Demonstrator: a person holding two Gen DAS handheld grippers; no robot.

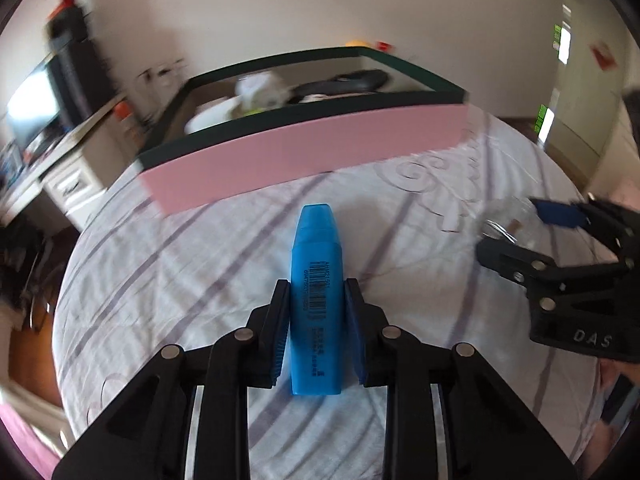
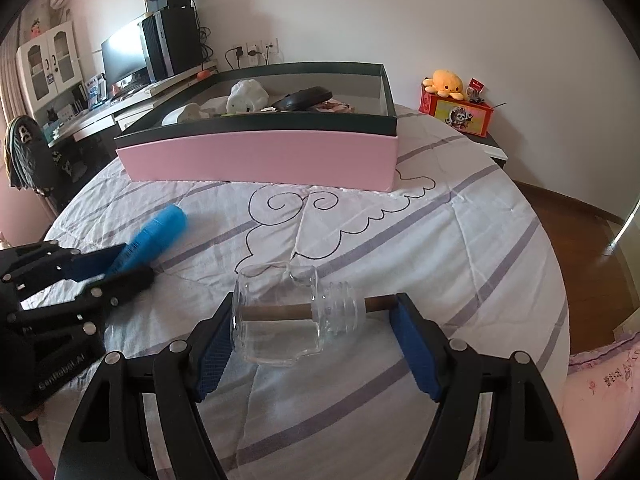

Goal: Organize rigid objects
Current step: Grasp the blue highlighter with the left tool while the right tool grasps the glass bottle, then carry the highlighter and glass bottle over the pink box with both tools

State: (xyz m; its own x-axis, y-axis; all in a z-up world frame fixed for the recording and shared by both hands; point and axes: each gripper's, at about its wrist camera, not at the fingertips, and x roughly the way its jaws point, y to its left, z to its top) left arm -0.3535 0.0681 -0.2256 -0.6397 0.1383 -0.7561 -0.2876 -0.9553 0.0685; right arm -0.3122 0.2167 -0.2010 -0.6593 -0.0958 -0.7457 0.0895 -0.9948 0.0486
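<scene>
Background: striped bedsheet (image 2: 440, 240), desk with monitor (image 2: 122, 54) and computer tower (image 2: 172, 40), yellow plush octopus (image 2: 446, 82) atop red box (image 2: 456, 114)

Black tool (image 1: 316, 292), blue pads (image 2: 414, 350), silver screws.

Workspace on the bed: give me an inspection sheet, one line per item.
Surface: bedsheet, white with purple stripes, wrinkled.
Job's things: blue highlighter between the left pads; glass jar lying on its side with a wooden stick through its neck; pink box already holding several items.
Clutter: nothing seen on the sheet.
Grippers: left gripper shut on highlighter; right gripper open, straddling the jar.
Cables: plugs in the wall sockets.
Surroundings: desk with monitor, plush toy.
</scene>
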